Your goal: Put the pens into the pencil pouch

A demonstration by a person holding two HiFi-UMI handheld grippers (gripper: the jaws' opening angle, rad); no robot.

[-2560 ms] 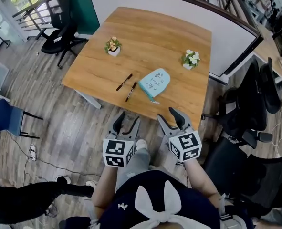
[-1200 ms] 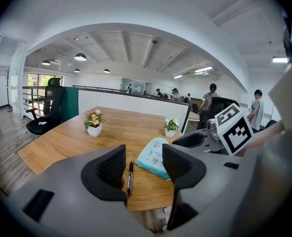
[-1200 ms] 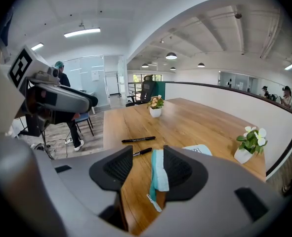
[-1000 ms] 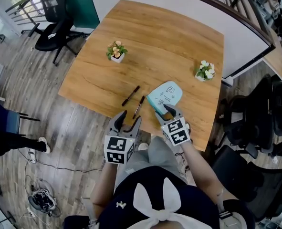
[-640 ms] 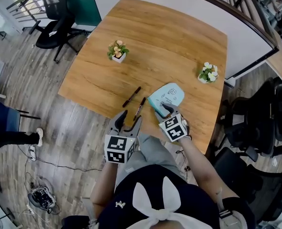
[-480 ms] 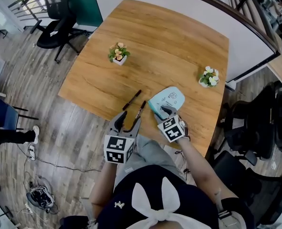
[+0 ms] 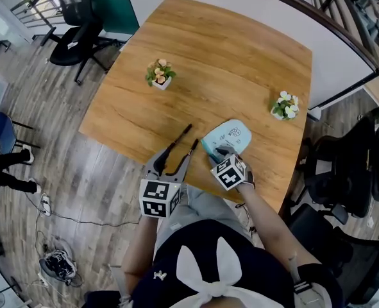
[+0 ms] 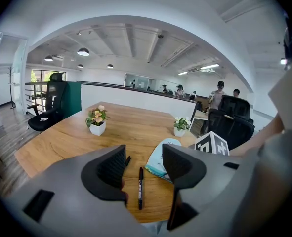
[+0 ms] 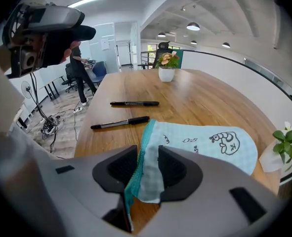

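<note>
A light-blue pencil pouch lies near the front edge of the wooden table. Two black pens lie just left of it, also seen in the right gripper view. My right gripper points steeply down at the pouch's near end. Its jaws have just been closing, and the teal zip edge is pinched between them. My left gripper hangs open at the table's edge. The nearer pen lies beyond its empty jaws.
Two small flower pots stand on the table, one at the left and one at the right. Office chairs stand around the table. A person stands in the background. The table's front edge is right under both grippers.
My right gripper has sunk onto the pouch's near end and its jaws have narrowed around the fabric. The left gripper has crept forward toward the pens.
</note>
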